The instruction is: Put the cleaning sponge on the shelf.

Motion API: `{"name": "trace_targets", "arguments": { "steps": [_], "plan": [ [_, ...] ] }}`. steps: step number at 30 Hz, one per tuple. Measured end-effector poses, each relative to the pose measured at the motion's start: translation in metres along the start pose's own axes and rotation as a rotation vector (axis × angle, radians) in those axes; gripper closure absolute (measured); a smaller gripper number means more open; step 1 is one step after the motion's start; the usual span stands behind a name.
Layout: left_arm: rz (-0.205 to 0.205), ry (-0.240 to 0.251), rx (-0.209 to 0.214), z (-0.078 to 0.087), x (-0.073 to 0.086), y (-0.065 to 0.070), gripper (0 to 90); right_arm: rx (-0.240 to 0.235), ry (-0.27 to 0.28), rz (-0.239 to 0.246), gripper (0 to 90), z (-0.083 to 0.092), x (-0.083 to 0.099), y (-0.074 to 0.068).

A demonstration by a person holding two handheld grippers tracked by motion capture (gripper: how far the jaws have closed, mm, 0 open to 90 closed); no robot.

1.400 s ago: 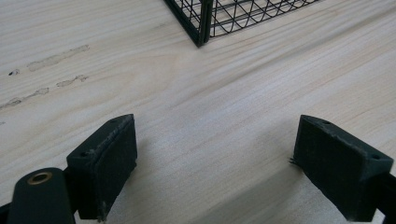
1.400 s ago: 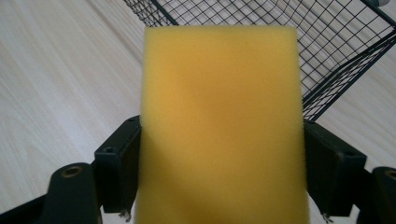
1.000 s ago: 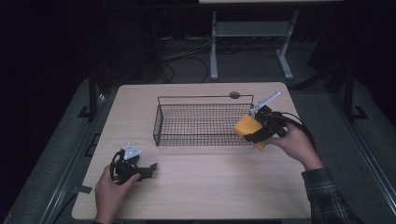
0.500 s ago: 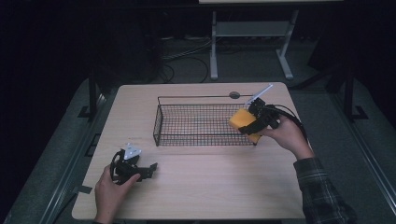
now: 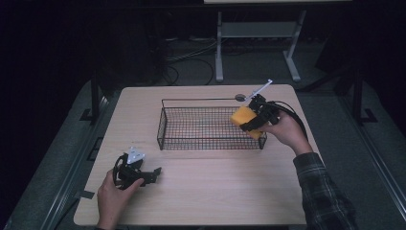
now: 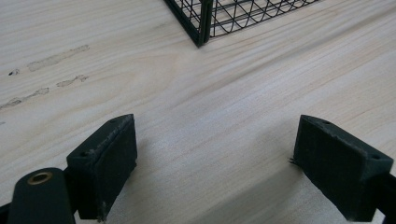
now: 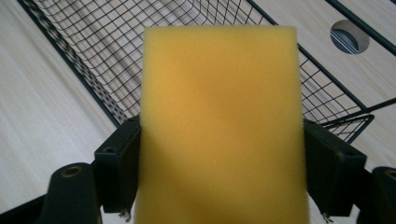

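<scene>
Over basket (image 5: 210,125) – right gripper (image 5: 251,122) jaws clamp sponge (image 5: 245,119).

No readable text or labels anywhere.

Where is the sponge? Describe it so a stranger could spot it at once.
Start at the wooden table and find the black wire basket near its far side. At the basket's right end, the right gripper holds the sponge between its fingers, above the basket's rim. It is a plain yellow foam block, the one brightly coloured thing among black metal and pale wood.
</scene>
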State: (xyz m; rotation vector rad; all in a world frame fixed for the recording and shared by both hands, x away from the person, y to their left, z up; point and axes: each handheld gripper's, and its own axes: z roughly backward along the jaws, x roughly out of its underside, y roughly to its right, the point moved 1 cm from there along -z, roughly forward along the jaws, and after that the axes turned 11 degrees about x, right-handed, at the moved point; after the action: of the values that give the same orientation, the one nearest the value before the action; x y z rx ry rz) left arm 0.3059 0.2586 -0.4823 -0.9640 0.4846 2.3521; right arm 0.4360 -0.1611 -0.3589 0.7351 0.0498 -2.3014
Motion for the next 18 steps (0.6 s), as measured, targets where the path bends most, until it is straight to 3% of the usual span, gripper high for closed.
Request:
{"name": "trace_targets", "arguments": {
  "steps": [18],
  "plan": [
    [0.0, 0.0, 0.0, 0.0, 0.0, 0.0, 12.6, -0.004, -0.004, -0.025, 23.6, -0.026, -0.007, 0.007]
  ]
}}
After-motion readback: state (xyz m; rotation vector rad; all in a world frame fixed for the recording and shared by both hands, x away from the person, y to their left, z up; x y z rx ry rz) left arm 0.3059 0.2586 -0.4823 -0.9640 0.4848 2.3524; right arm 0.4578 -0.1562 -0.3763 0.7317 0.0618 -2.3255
